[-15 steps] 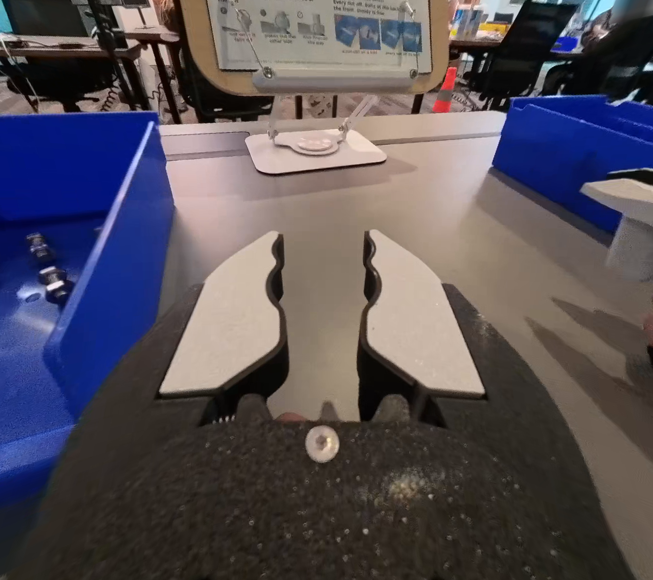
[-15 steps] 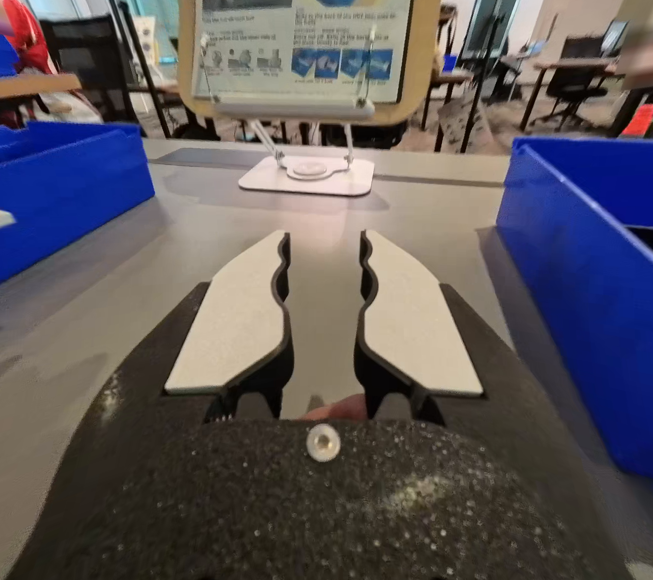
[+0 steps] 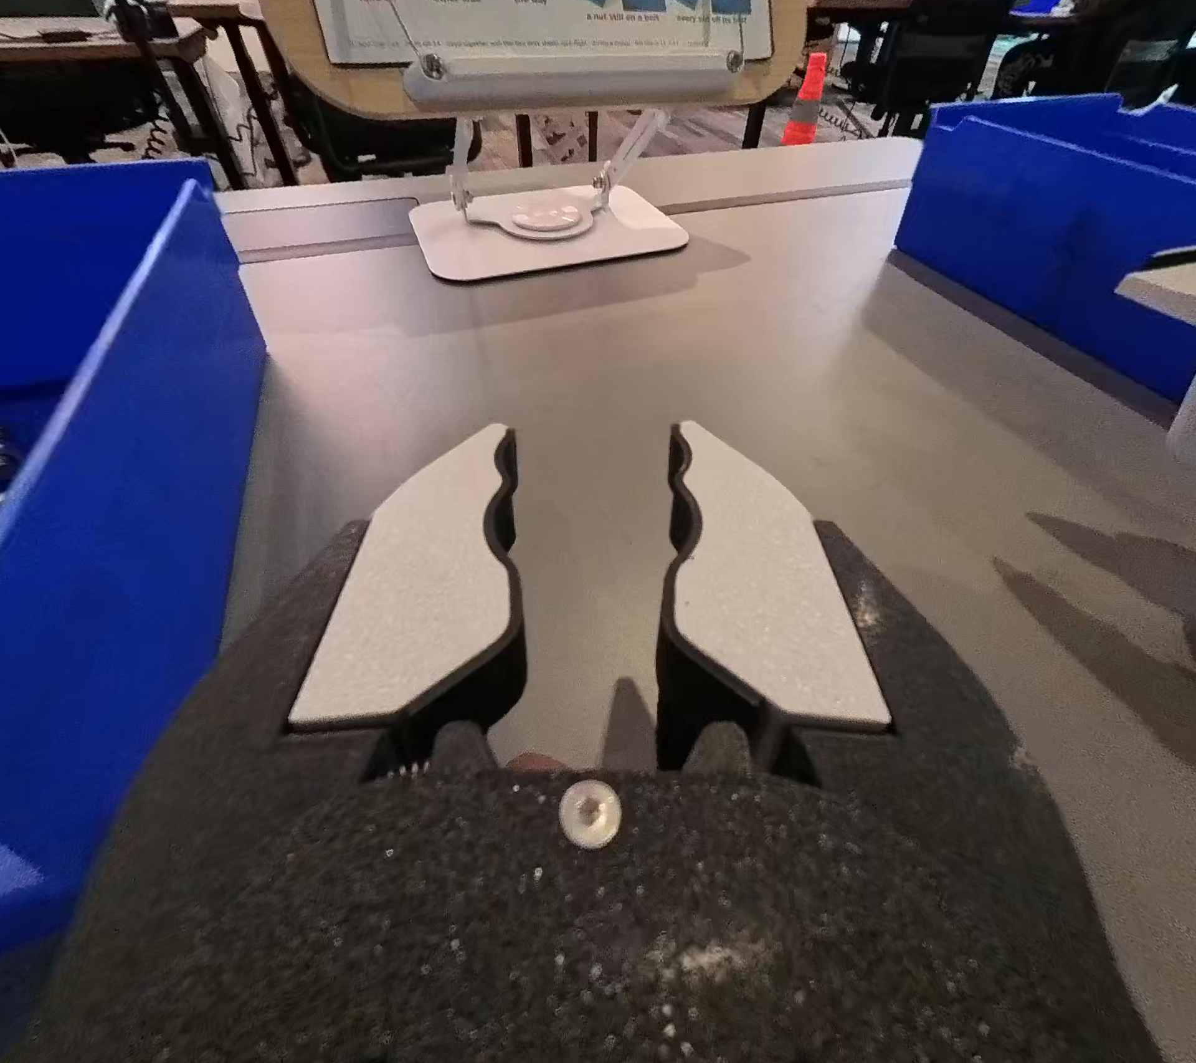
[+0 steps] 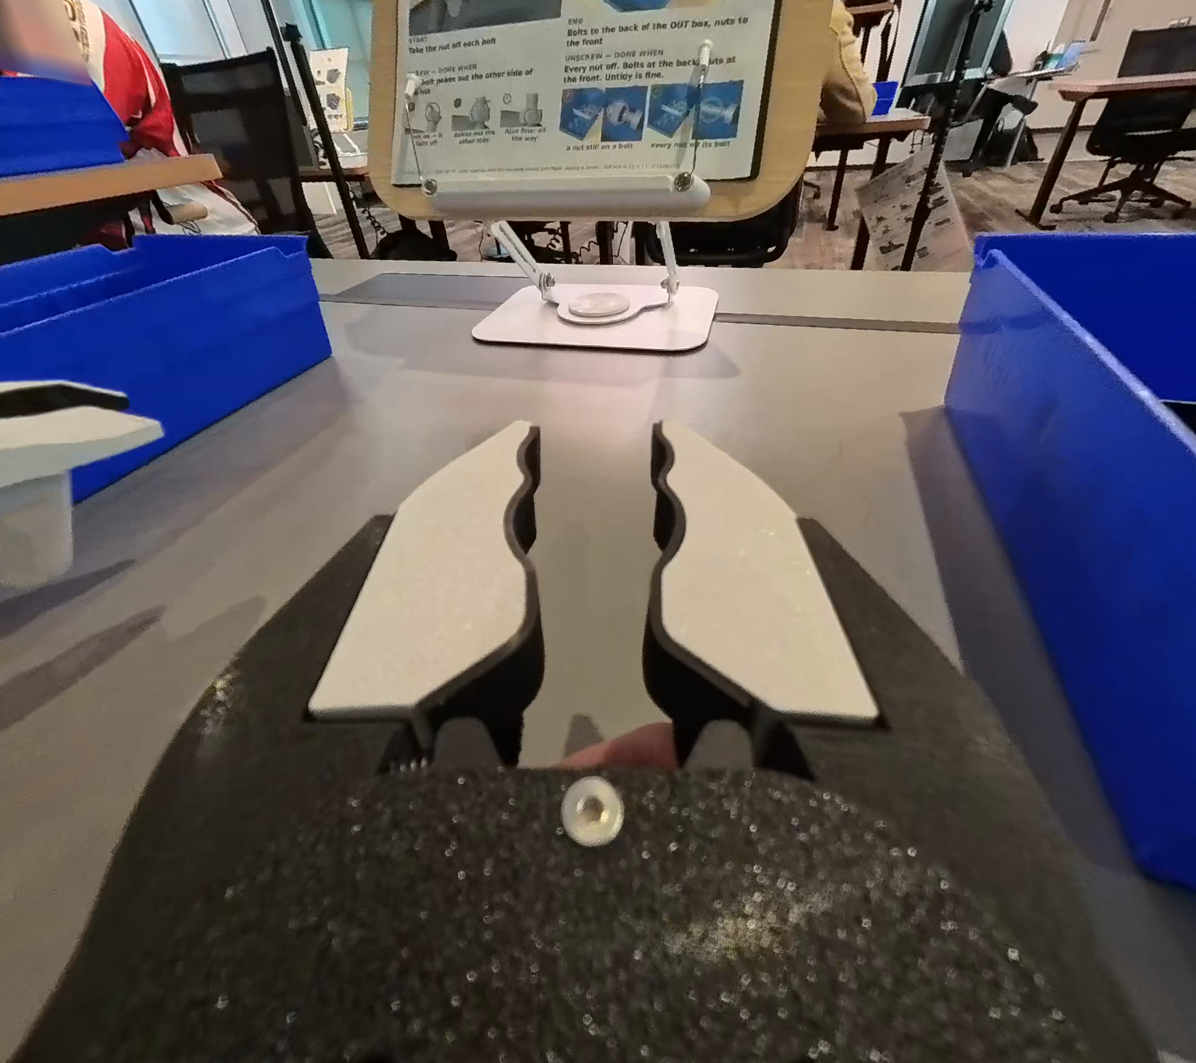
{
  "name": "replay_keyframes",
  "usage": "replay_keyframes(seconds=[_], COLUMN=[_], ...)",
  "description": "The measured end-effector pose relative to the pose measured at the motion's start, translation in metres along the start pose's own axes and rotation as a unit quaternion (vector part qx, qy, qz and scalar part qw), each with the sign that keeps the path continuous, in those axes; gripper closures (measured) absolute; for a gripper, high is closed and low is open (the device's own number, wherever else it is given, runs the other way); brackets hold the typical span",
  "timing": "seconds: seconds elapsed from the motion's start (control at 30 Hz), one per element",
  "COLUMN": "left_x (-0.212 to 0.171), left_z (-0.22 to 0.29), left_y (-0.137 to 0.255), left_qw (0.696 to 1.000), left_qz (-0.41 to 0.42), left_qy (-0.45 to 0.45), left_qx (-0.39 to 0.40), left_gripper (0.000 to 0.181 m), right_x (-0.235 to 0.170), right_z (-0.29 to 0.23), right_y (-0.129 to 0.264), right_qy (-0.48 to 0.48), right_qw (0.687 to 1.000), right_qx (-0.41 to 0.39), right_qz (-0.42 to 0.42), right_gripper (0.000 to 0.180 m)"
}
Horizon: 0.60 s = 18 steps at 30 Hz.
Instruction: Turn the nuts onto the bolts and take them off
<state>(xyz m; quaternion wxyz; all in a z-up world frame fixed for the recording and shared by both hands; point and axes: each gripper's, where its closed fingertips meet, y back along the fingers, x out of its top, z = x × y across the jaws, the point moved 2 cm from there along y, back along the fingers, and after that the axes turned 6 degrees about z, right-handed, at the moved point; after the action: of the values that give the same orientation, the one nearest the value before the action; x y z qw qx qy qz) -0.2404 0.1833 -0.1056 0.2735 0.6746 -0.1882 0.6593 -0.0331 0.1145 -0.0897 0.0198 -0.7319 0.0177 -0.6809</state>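
Both views have edged forward — left tool [image 3: 592, 436] and right tool [image 4: 595, 436] gape empty; bolts unseen.

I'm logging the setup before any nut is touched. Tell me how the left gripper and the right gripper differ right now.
The left gripper hangs close beside the blue bin on the left, its jaws slightly wider apart. The right gripper sits nearer the blue bin on the right, with a narrower gap. Both are open, empty, and point over the grey table at the instruction board.
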Motion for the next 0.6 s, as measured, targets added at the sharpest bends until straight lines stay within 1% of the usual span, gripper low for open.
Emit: replay_keyframes(seconds=[0.27, 0.4, 0.6], left_x=[-0.007, -0.008, -0.013], left_z=[0.01, 0.009, 0.01], left_y=[-0.005, -0.006, -0.01], left_qw=[0.999, 0.999, 0.998], left_qz=[-0.027, -0.029, -0.055], left_qy=[-0.04, -0.032, -0.022], left_qx=[-0.009, -0.01, -0.024], left_gripper=[0.137, 0.138, 0.137], right_x=[-0.001, -0.001, -0.001], right_z=[-0.004, -0.006, -0.007], right_y=[0.0, 0.0, 0.0], right_qy=[0.019, 0.03, 0.033], right_qw=[1.0, 1.0, 0.999], right_qx=[0.004, 0.004, 0.004], right_qz=[-0.002, -0.001, -0.002], right_gripper=[0.152, 0.153, 0.153])
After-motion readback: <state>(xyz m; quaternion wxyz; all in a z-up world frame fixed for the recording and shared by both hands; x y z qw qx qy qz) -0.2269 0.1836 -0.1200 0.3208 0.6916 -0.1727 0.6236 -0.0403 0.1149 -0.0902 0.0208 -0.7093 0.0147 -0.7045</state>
